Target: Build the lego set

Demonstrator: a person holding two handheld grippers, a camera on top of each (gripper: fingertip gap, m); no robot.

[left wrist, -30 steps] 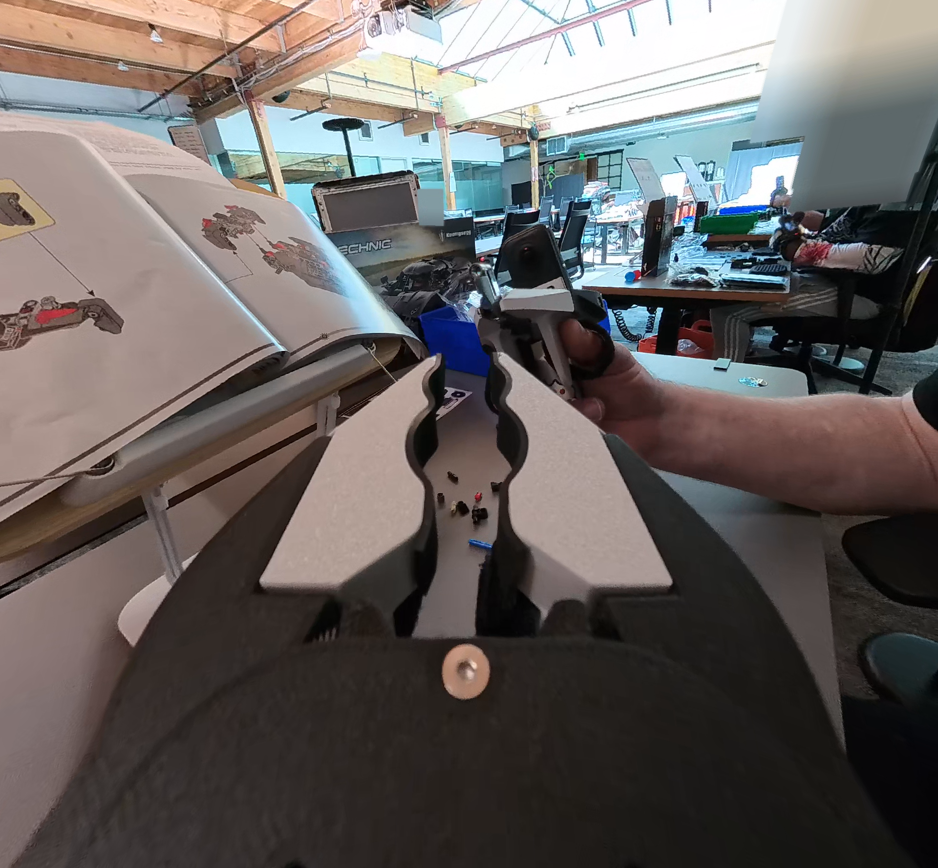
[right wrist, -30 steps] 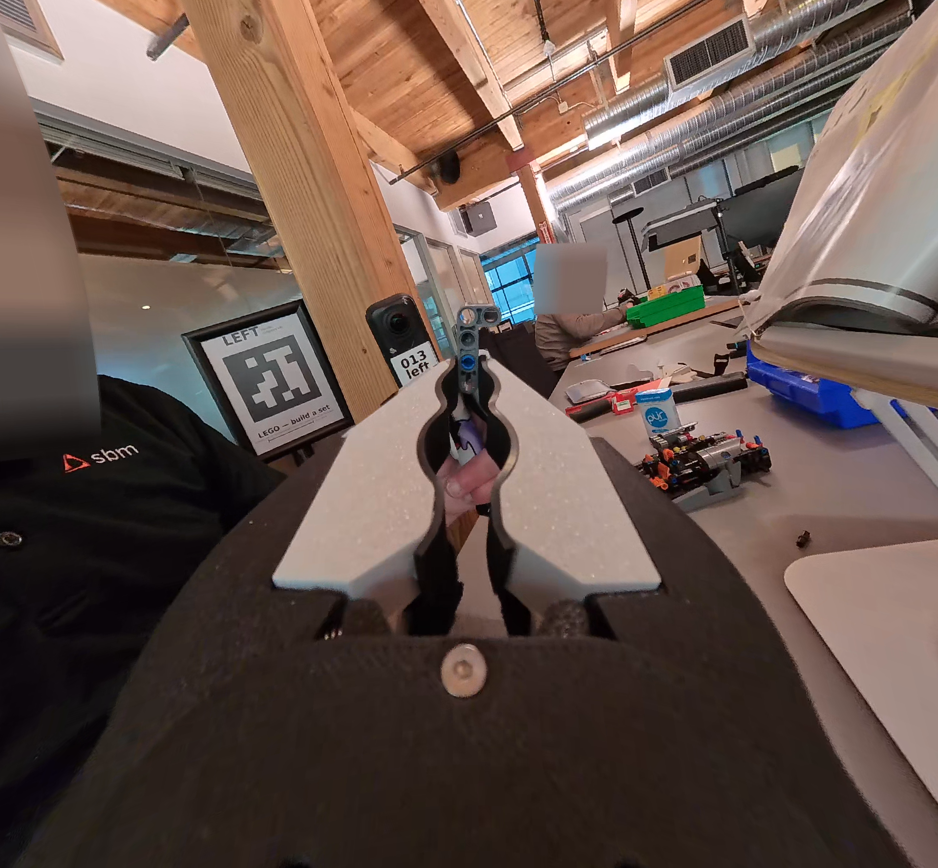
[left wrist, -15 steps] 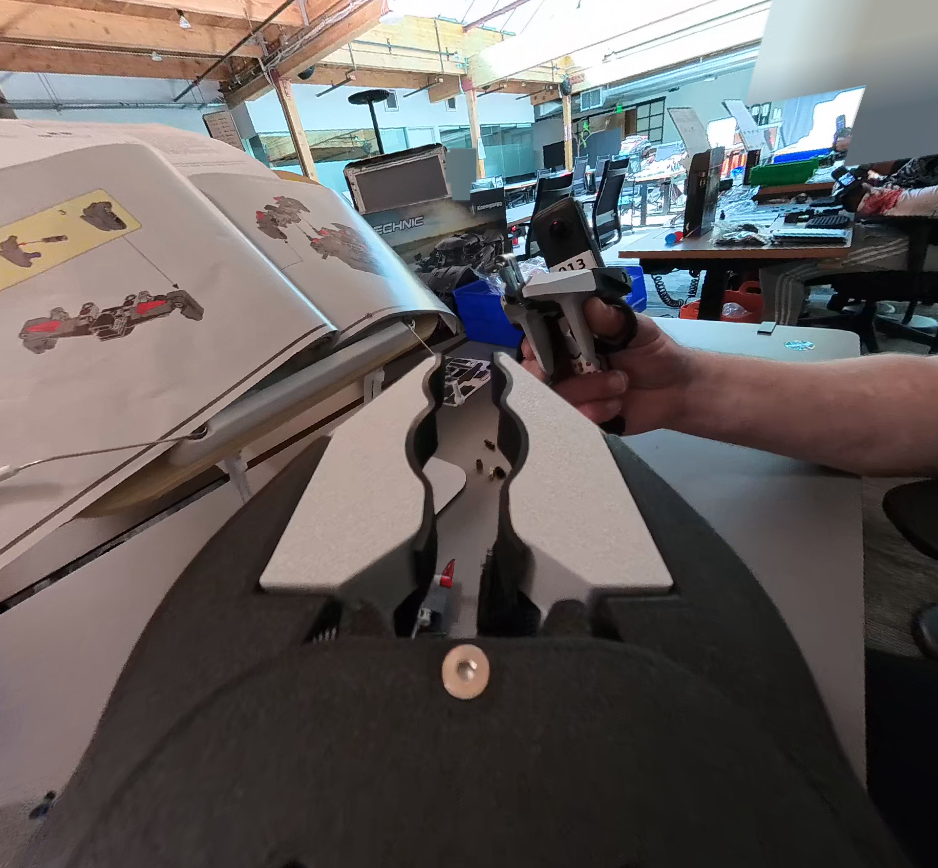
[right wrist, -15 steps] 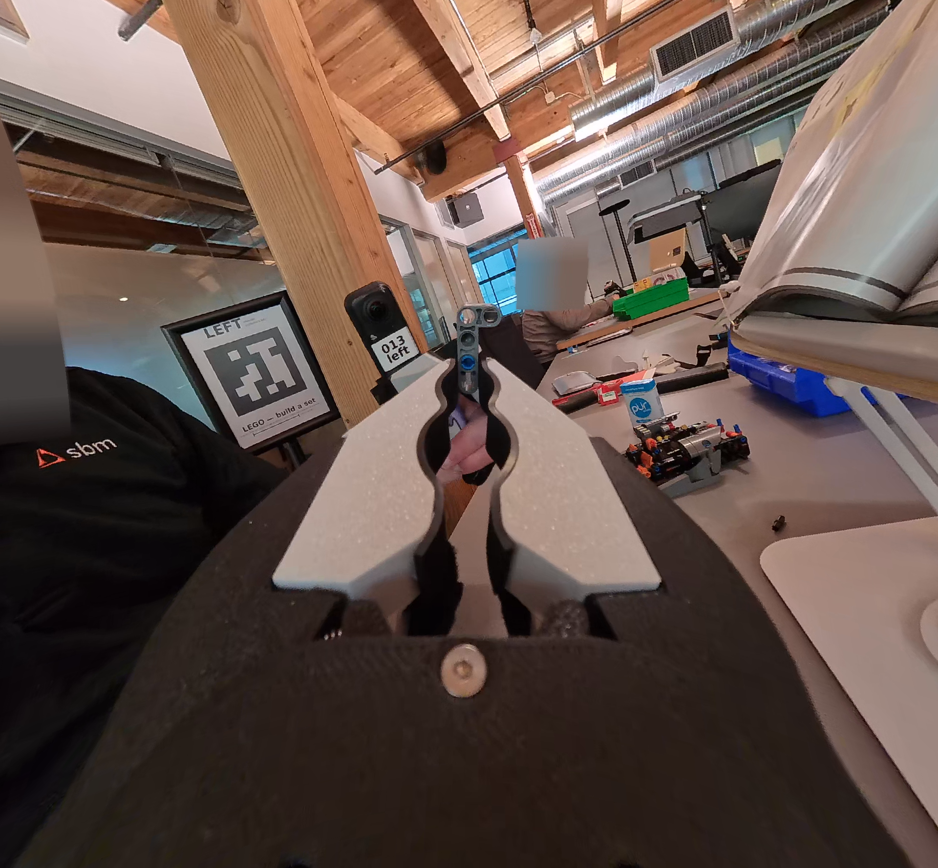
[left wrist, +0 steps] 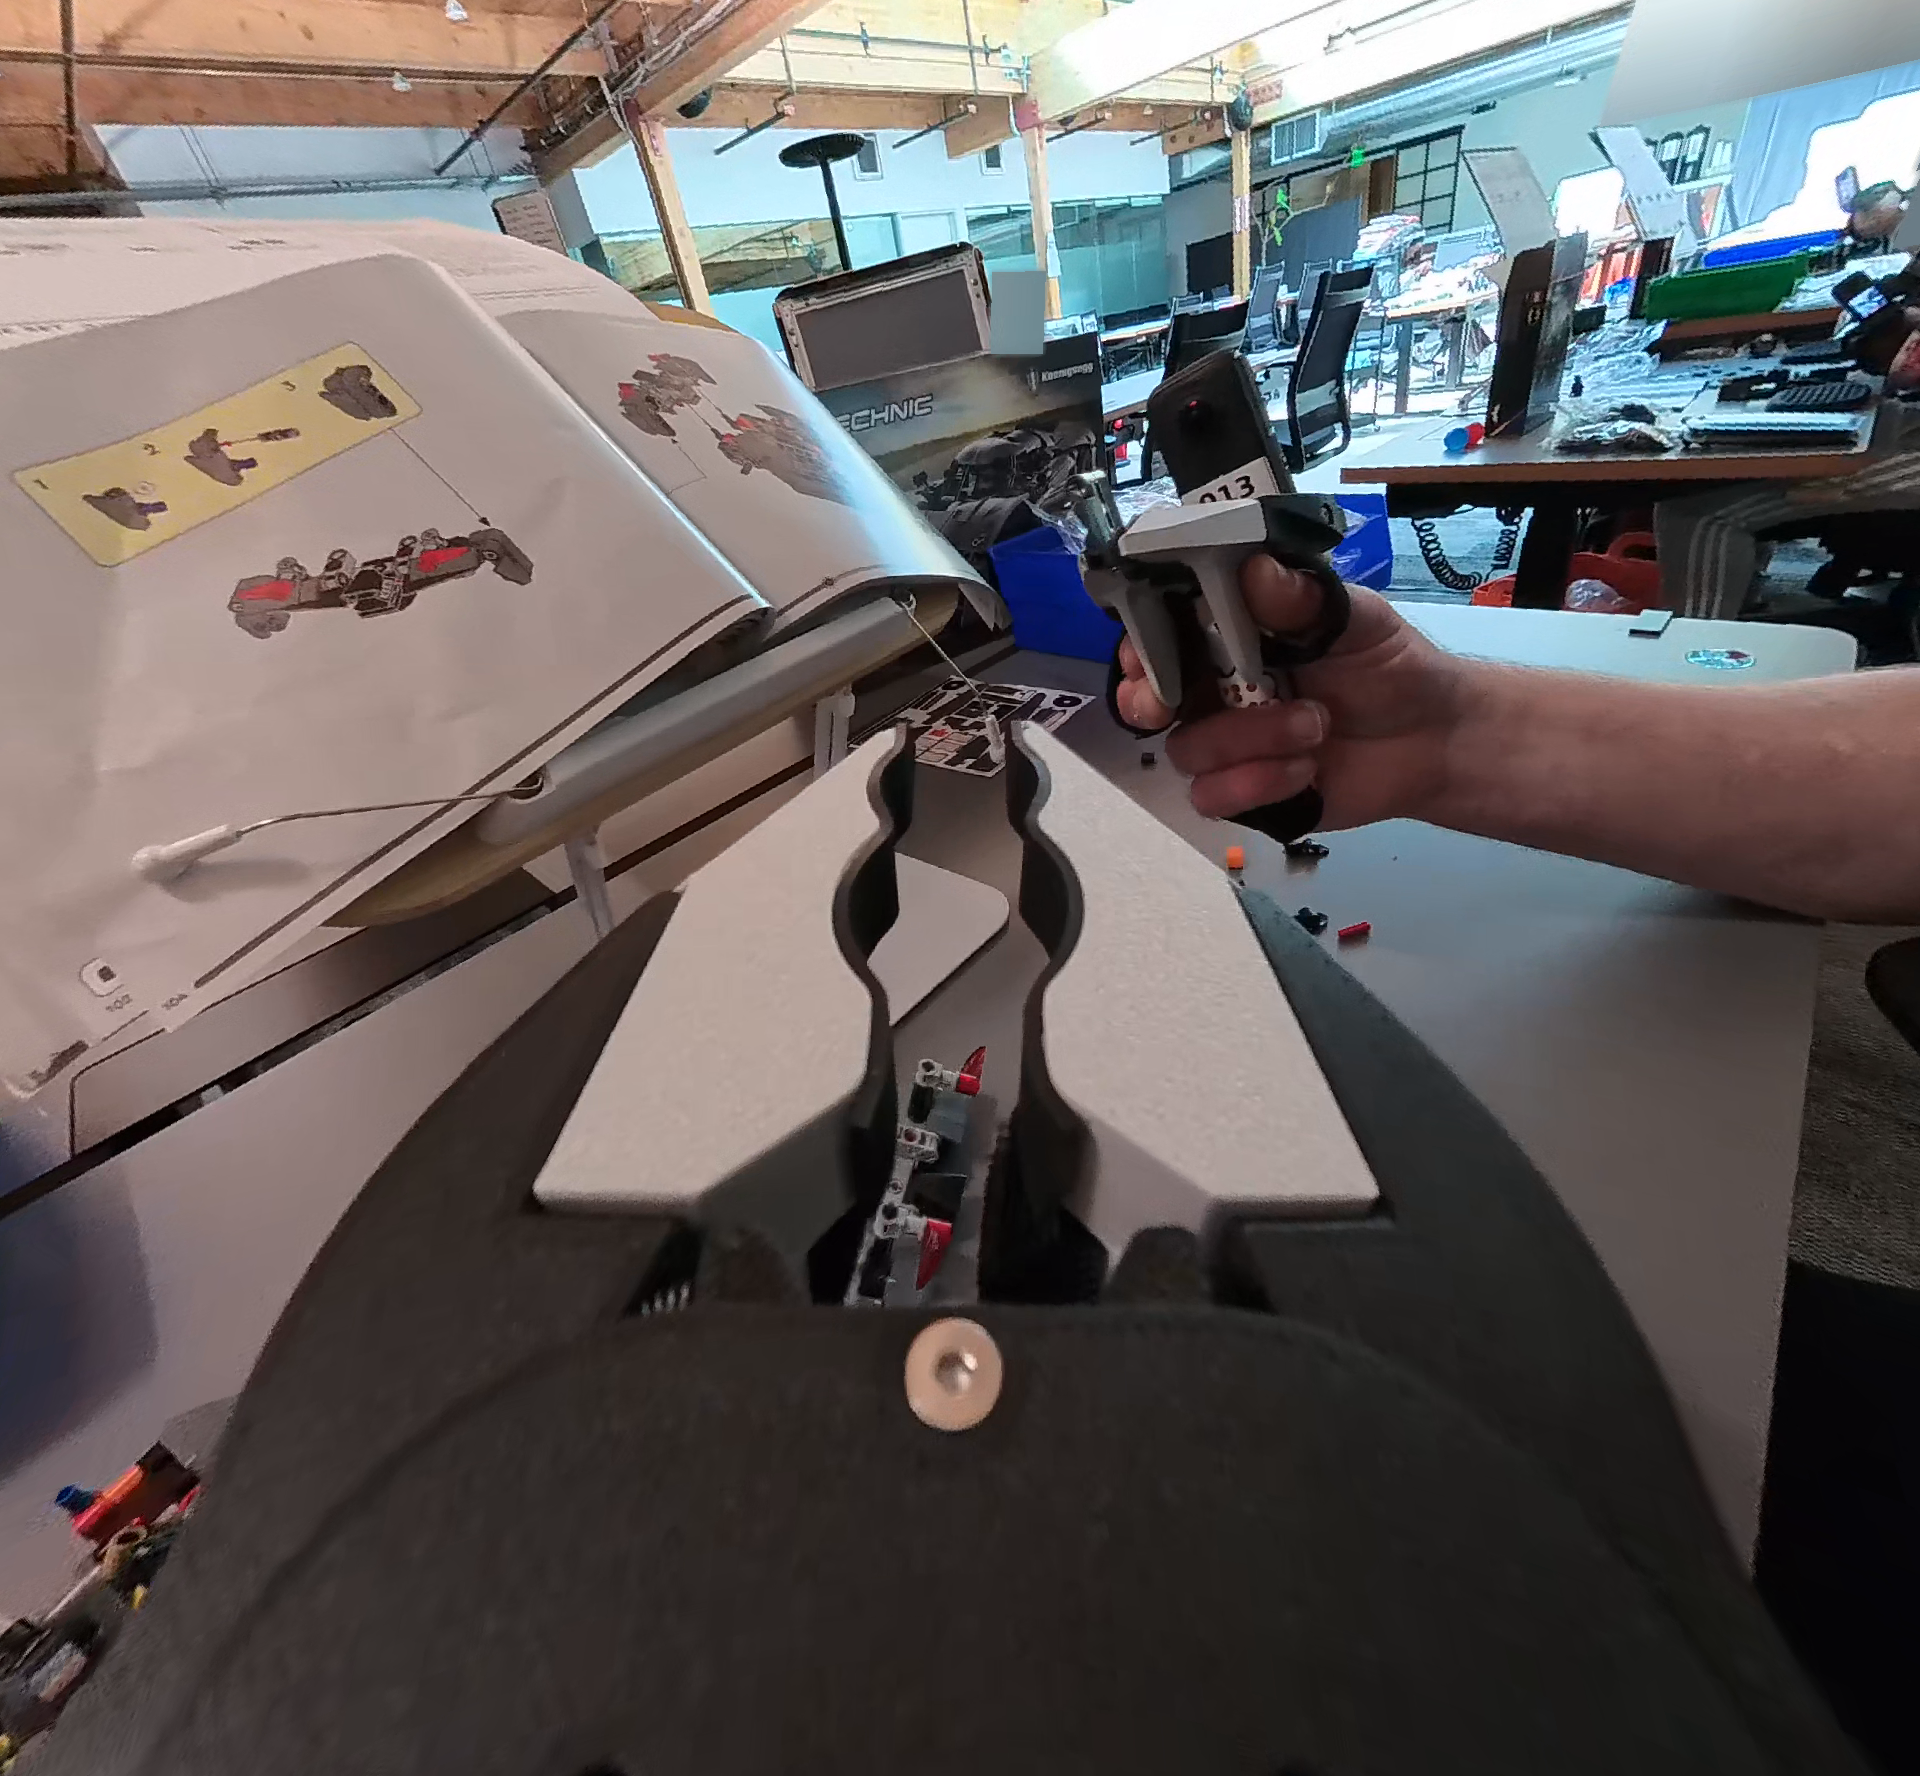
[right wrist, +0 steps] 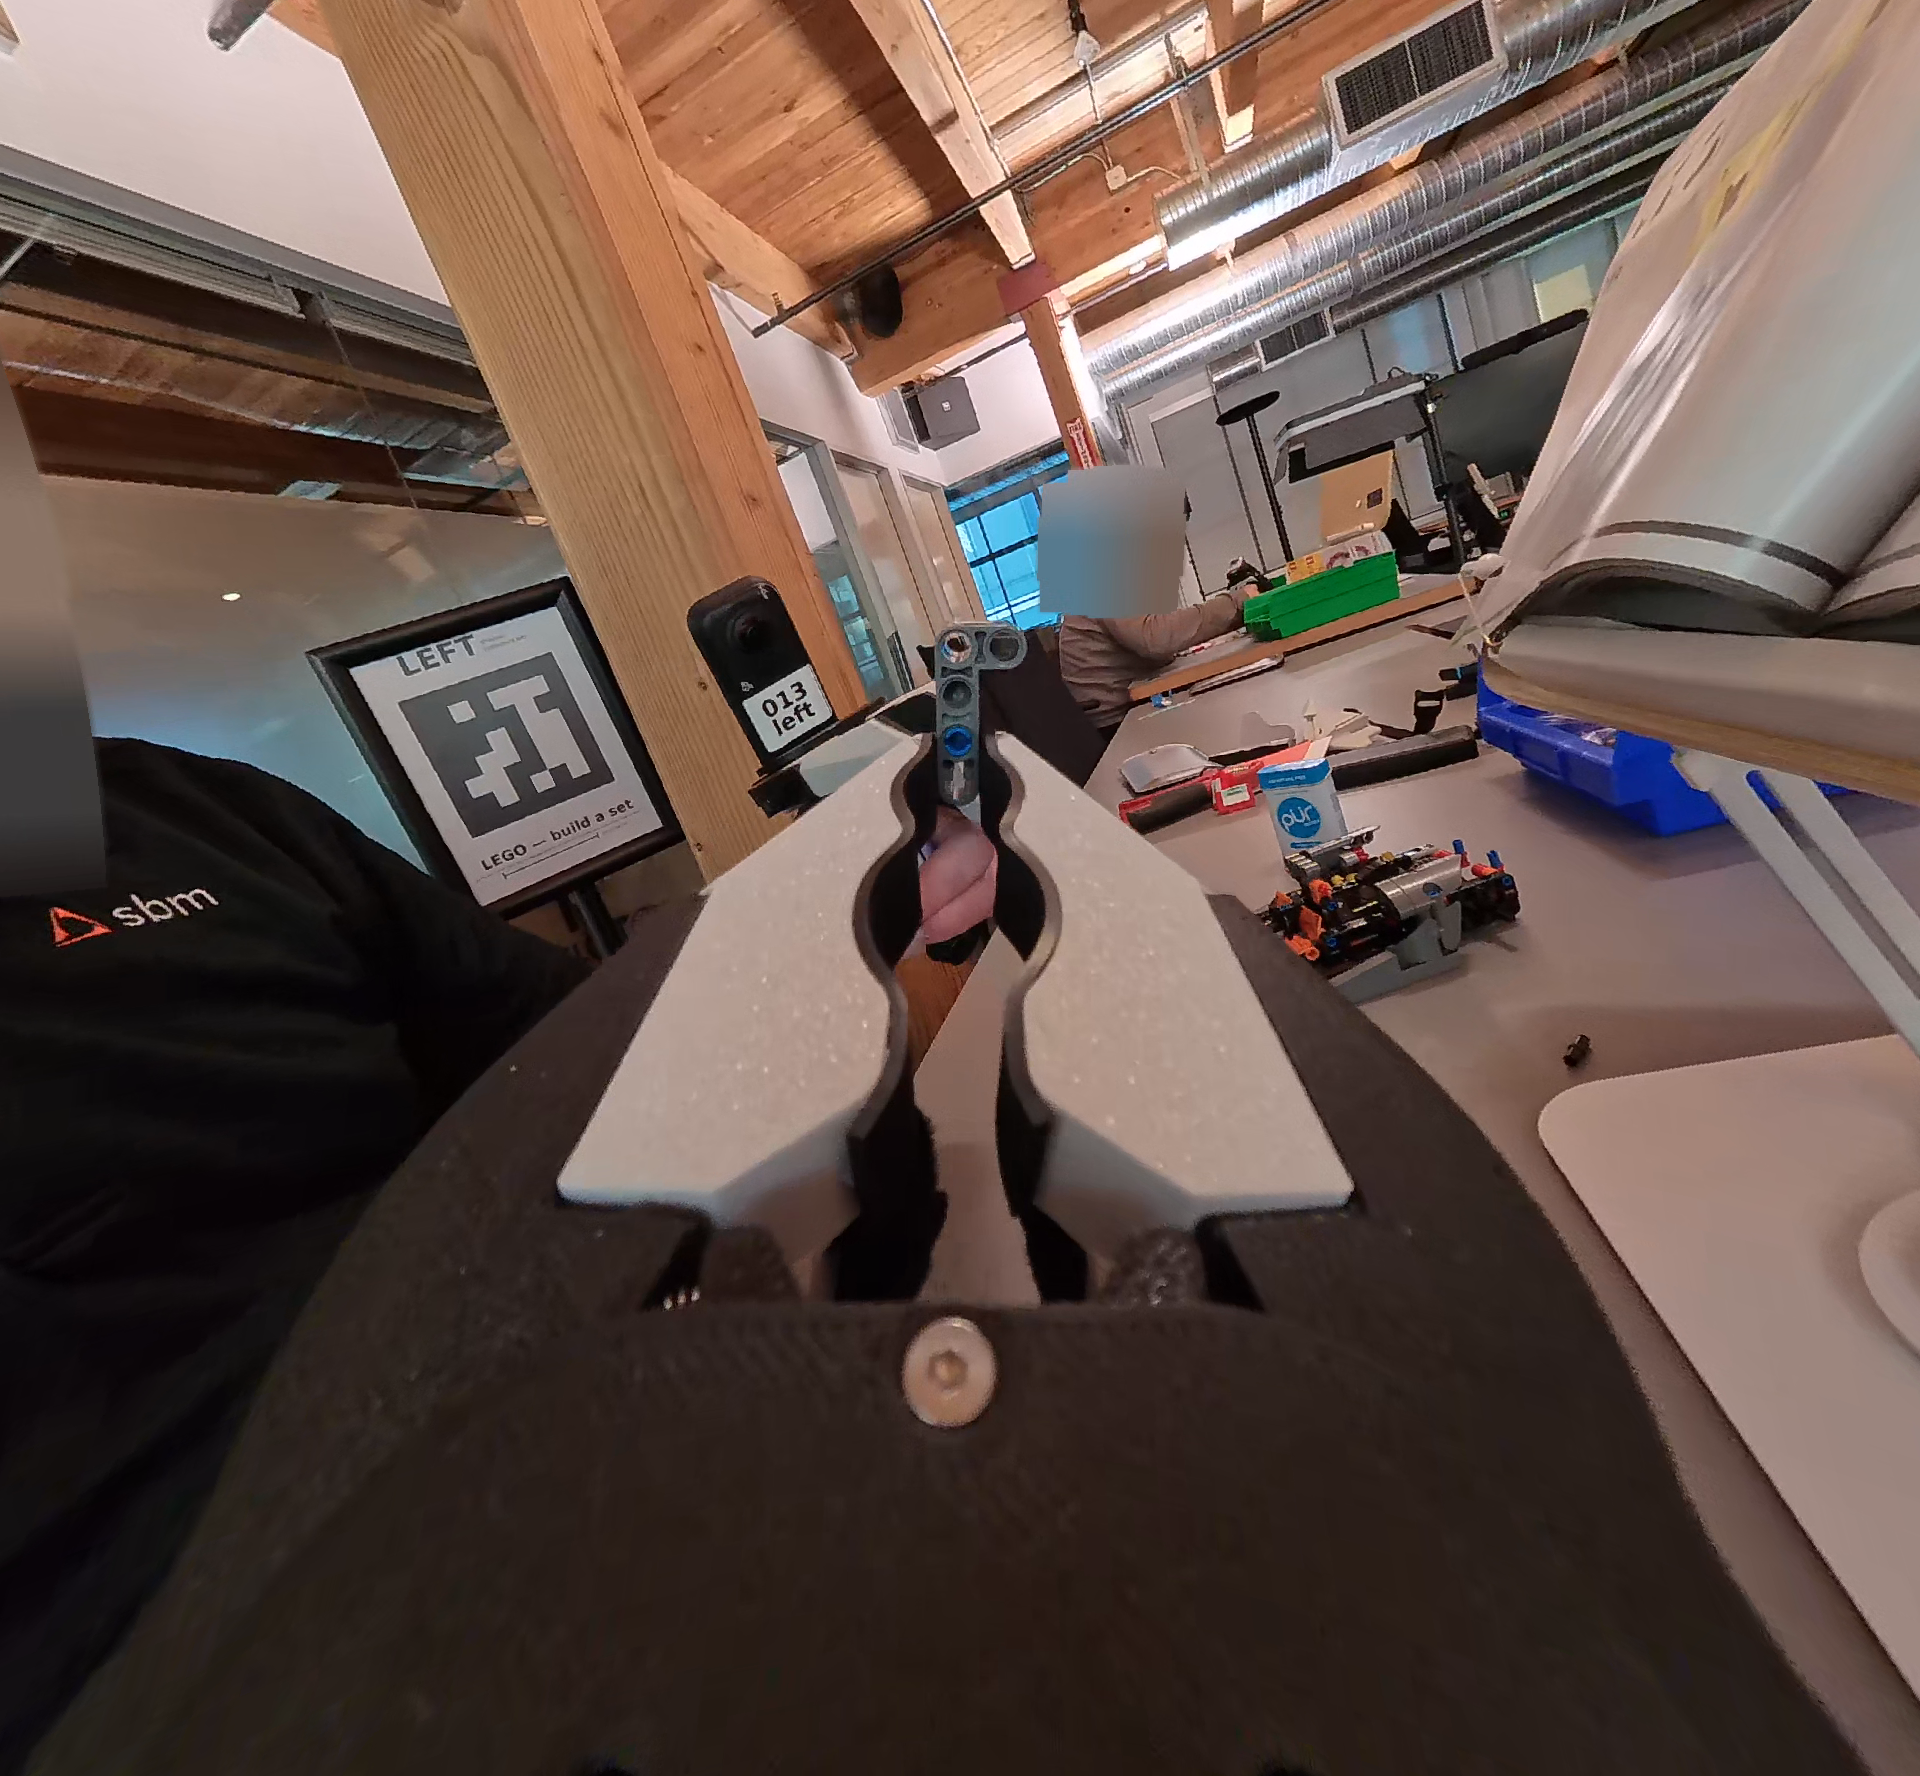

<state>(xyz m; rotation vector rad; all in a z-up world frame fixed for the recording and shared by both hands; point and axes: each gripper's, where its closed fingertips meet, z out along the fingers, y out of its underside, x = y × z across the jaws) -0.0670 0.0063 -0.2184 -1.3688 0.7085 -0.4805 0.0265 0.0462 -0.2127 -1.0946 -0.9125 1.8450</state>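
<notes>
Your right gripper (right wrist: 958, 770) is pinching an upright grey beam (right wrist: 961, 713); your left gripper (left wrist: 961, 750) is hanging narrowly parted, empty, above the table (left wrist: 1507, 1020) beside the manual (left wrist: 416, 583).

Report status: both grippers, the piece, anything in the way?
Right gripper shut on grey L-beam, held up. Left gripper open, empty, above red-grey subassembly. Nothing between them.

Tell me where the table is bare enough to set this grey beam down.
Bare table lies right of the left tongs, on the near side of the loose pins. Another strip runs between the half-built model and the white stand base. Crowded: under the left tongs, where a small assembly sits.
</notes>
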